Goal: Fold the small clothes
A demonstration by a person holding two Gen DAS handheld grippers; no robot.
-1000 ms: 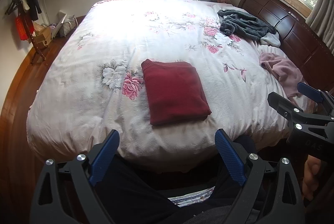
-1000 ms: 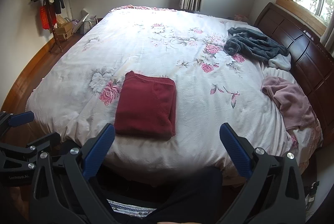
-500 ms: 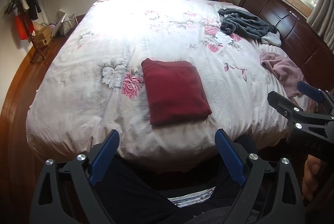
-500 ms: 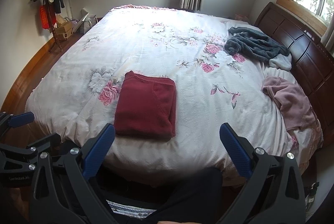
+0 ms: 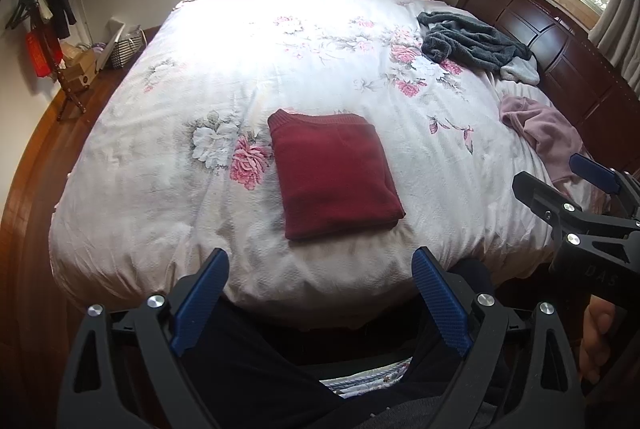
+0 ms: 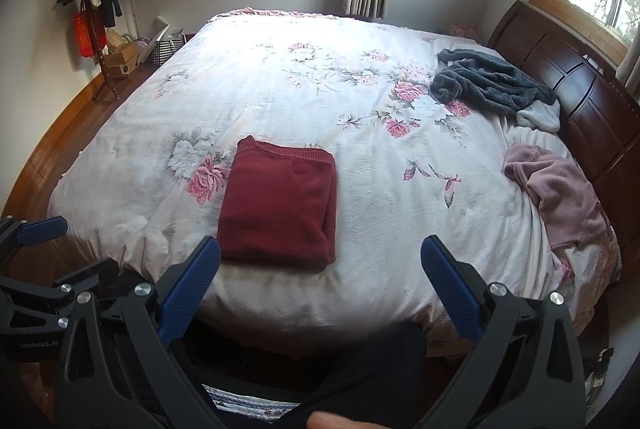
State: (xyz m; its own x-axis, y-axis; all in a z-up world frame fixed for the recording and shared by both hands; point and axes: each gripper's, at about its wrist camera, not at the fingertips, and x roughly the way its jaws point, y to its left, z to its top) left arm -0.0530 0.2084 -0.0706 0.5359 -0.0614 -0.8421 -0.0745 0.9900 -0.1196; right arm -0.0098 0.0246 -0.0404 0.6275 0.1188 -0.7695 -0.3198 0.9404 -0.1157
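On the floral bedspread (image 5: 304,41), near its front edge, the folded red sweater (image 5: 336,173) lies flat, just ahead of both tools and touching neither. The left gripper (image 5: 320,293) and right gripper (image 6: 320,277) hang with jaws spread wide, holding nothing. Only the left view shows a hand (image 5: 596,337) gripping the right tool's handle.

Both wrist views face the bed (image 5: 280,41) (image 6: 280,77) from beyond its near edge; the left sits left of the right, sharing the whole bed.
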